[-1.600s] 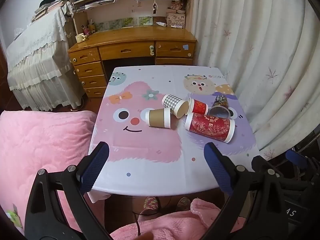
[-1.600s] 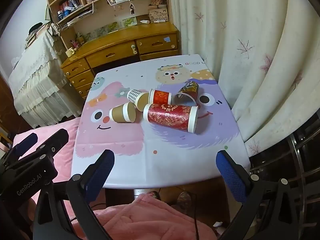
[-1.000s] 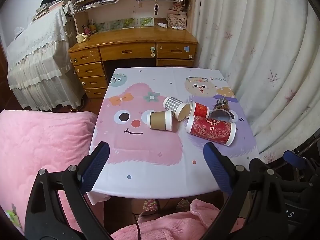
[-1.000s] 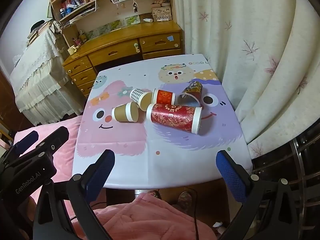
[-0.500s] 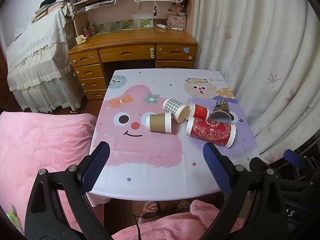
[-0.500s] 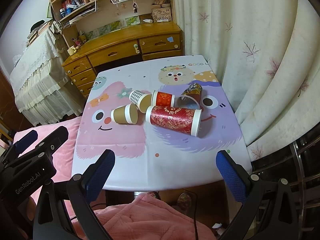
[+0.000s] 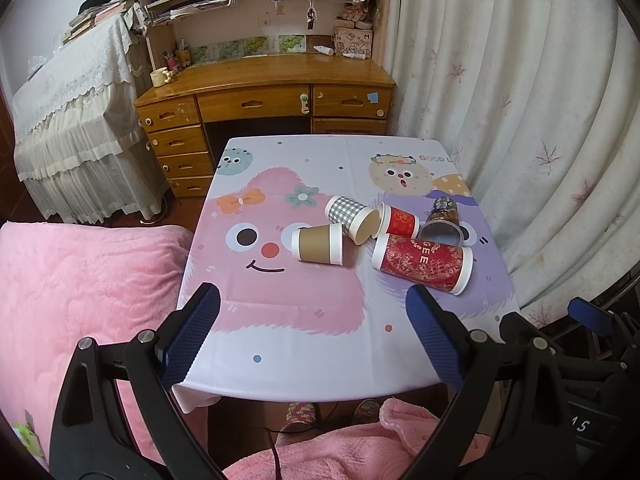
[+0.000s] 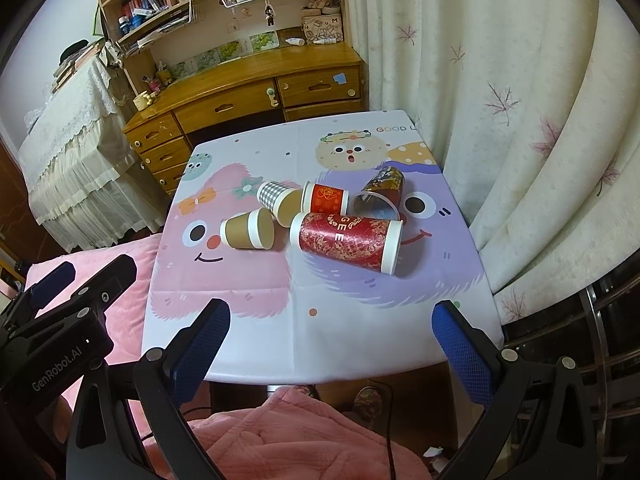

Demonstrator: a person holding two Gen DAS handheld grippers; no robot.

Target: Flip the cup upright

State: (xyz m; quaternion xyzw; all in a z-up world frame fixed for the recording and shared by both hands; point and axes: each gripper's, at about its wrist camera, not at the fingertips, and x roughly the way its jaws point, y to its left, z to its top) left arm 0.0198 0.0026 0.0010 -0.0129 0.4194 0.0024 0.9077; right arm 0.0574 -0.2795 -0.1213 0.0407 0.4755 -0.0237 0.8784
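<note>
Several paper cups lie on their sides in a cluster on the cartoon tablecloth [image 7: 304, 340]: a brown cup [image 7: 318, 245] [image 8: 248, 234], a grey checked cup [image 7: 352, 218] [image 8: 278, 202], a small red cup [image 7: 400, 220] [image 8: 326, 199], a tall red cup [image 7: 422, 258] [image 8: 348, 242], and a dark patterned cup [image 7: 442, 220] [image 8: 380, 196]. My left gripper [image 7: 314, 332] is open and empty, near the table's front edge, well short of the cups. My right gripper [image 8: 332, 346] is open and empty, also at the front edge.
The small table [image 8: 360, 344] stands between a pink blanket [image 7: 80, 280] on the left and a white curtain [image 7: 540, 140] on the right. A wooden desk [image 7: 264, 92] with shelves stands behind it. The other gripper [image 8: 60, 320] shows at lower left.
Both grippers have drawn back slightly and risen; the table and cups sit a little farther off. The cups have not moved. Both grippers stay open.
</note>
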